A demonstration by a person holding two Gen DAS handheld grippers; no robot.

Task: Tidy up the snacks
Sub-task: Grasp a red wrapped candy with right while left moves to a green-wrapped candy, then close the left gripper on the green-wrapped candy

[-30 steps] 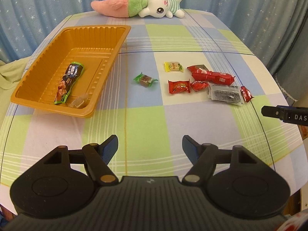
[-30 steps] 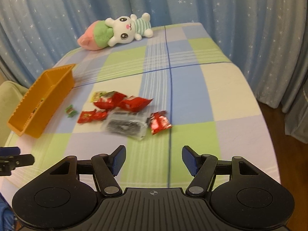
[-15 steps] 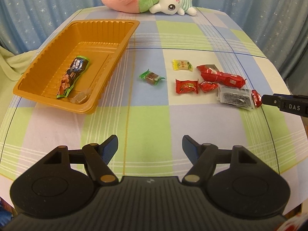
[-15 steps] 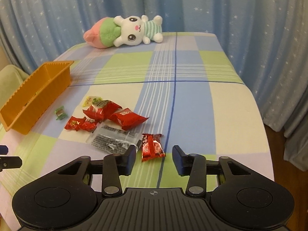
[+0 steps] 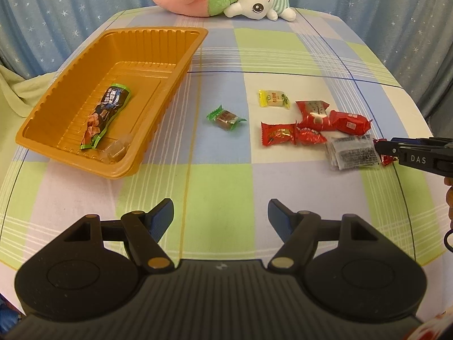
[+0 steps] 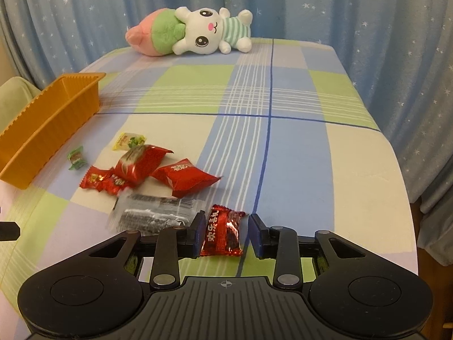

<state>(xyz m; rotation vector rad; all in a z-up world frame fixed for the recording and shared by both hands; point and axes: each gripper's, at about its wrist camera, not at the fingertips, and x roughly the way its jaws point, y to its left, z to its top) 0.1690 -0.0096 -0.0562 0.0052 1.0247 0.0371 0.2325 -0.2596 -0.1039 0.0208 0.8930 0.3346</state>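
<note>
Left view: the left tool (image 5: 220,212) hangs wide open over the desk (image 5: 198,187), nearer the tray (image 5: 170,96) than a second ago. Right view: the right tool (image 6: 225,233) has slid in and now brackets the red candy (image 6: 223,233), jaws narrowed (not yet pinching), beside the clear packet (image 6: 153,215). Pickup looks imminent.
</note>
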